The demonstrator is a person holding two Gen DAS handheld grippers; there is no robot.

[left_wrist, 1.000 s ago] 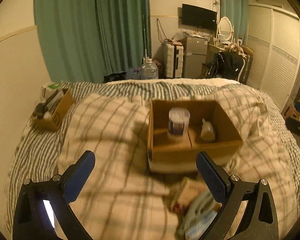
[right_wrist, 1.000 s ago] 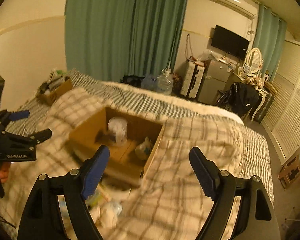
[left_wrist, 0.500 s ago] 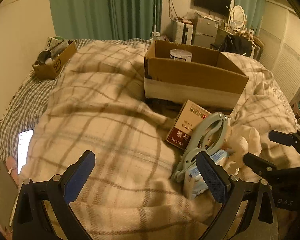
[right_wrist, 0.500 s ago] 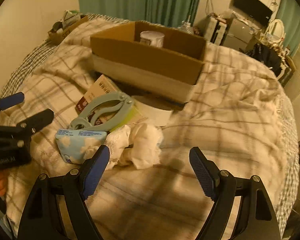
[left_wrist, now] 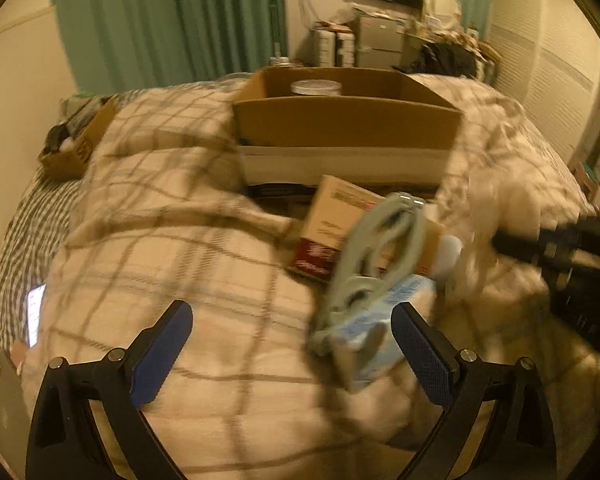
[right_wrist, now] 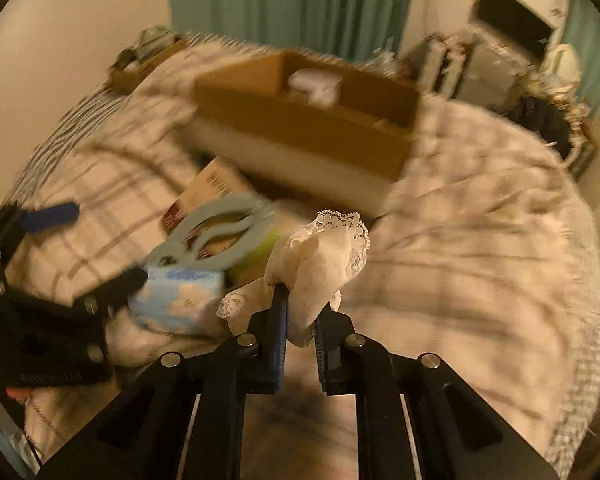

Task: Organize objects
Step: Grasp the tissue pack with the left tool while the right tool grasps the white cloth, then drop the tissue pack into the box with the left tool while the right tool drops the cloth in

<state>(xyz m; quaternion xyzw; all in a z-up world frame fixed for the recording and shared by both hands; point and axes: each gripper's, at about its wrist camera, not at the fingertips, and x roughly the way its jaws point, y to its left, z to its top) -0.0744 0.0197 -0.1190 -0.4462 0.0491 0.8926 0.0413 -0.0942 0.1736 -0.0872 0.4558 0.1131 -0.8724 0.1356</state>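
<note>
My right gripper [right_wrist: 301,312] is shut on a white lace-edged cloth [right_wrist: 324,248] and holds it up off the bed. Beside it lie a grey clamp [right_wrist: 216,236], a light blue tissue pack [right_wrist: 178,296] and a brown box [right_wrist: 208,196]. My left gripper [left_wrist: 292,332] is open and empty, with the tissue pack [left_wrist: 380,320] and the clamp [left_wrist: 376,248] near its right finger. A cardboard box [left_wrist: 348,128] stands behind them with a white jar [left_wrist: 316,87] inside. The view is blurred.
A plaid blanket [left_wrist: 172,248] covers the bed. A small cardboard box [left_wrist: 76,144] of items stands at the far left. A lit phone [left_wrist: 34,314] lies at the left edge. Green curtains [left_wrist: 172,20] and furniture stand behind.
My right gripper has closed on the white cloth and lifted it. My left gripper has moved closer to the tissue pack and clamp.
</note>
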